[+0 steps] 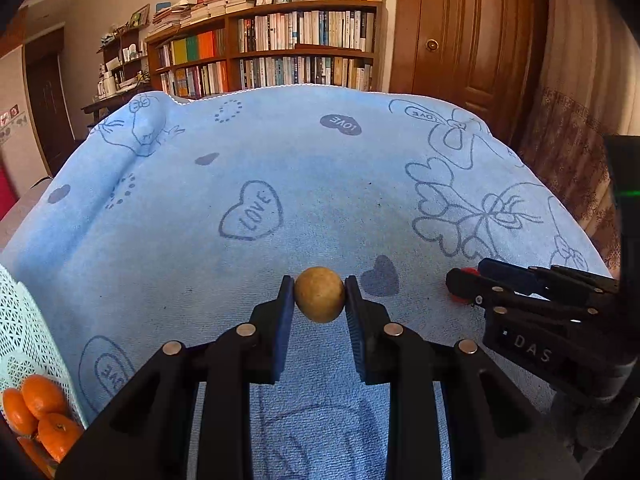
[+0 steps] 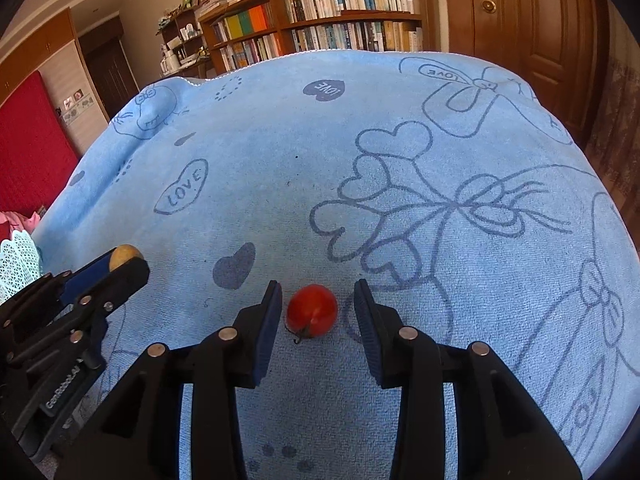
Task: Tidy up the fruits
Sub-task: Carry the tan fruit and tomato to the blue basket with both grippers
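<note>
A small round tan-brown fruit [image 1: 319, 294] is pinched between the pads of my left gripper [image 1: 319, 296], which is shut on it just above the blue towel [image 1: 280, 168]. The same fruit [image 2: 125, 257] shows at the left gripper's tip in the right wrist view. A red cherry tomato [image 2: 311, 315] with a short stem lies on the towel between the fingers of my right gripper [image 2: 318, 316], which is open; the left pad is close to it, the right pad stands apart. In the left wrist view the right gripper [image 1: 464, 284] lies at the right, with a sliver of red at its tip.
A pale lattice basket [image 1: 24, 344] at the lower left holds several oranges [image 1: 42, 396]; its edge [image 2: 18, 256] shows at the left. Bookshelves [image 1: 280, 52] and a wooden door [image 1: 468, 40] stand beyond the towel's far edge.
</note>
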Demonstrator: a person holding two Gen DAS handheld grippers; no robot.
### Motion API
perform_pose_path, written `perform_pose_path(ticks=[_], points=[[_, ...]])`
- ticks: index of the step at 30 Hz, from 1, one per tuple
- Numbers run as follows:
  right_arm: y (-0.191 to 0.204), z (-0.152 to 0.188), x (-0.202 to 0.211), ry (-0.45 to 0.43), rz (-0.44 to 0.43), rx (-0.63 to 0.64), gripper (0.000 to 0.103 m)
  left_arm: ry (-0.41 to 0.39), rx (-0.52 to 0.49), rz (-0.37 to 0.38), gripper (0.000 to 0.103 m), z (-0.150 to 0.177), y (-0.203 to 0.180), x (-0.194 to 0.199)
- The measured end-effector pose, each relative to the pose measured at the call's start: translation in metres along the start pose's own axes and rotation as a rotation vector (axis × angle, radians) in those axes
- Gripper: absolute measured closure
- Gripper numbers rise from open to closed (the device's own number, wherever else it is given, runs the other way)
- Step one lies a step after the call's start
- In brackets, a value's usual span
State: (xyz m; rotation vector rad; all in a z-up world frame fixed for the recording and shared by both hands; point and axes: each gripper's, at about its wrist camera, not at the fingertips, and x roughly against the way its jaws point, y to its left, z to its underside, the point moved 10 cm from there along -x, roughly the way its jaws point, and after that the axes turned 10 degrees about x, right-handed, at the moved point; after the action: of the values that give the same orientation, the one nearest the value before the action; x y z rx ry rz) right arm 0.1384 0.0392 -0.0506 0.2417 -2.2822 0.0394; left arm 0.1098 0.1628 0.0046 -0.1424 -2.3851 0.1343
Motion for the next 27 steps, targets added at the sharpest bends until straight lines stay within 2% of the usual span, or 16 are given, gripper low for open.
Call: perform_pose_path(ticks=[5, 7, 9, 15, 27], points=[[0.003, 0.002, -0.005, 0.016, 0.017, 0.026, 0.066, -0.008, 0.021, -0.006, 0.077, 0.000, 0.010, 0.008], [0.004, 0.003, -0.005, 0.016, 0.029, 0.041, 0.074, -0.010, 0.025, -0.008, 0.077, 0.000, 0.012, 0.011], [0.006, 0.003, -0.003, 0.010, 0.041, 0.059, 0.077, -0.015, 0.024, -0.010, 0.077, 0.001, 0.012, 0.015], [0.009, 0.001, 0.012, -0.042, 0.085, 0.088, 0.077, -0.045, 0.009, -0.030, 0.077, -0.002, 0.015, 0.028], [0.011, 0.002, 0.041, -0.121, 0.109, 0.083, 0.077, -0.067, 0.003, -0.049, 0.077, -0.002, 0.020, 0.049]])
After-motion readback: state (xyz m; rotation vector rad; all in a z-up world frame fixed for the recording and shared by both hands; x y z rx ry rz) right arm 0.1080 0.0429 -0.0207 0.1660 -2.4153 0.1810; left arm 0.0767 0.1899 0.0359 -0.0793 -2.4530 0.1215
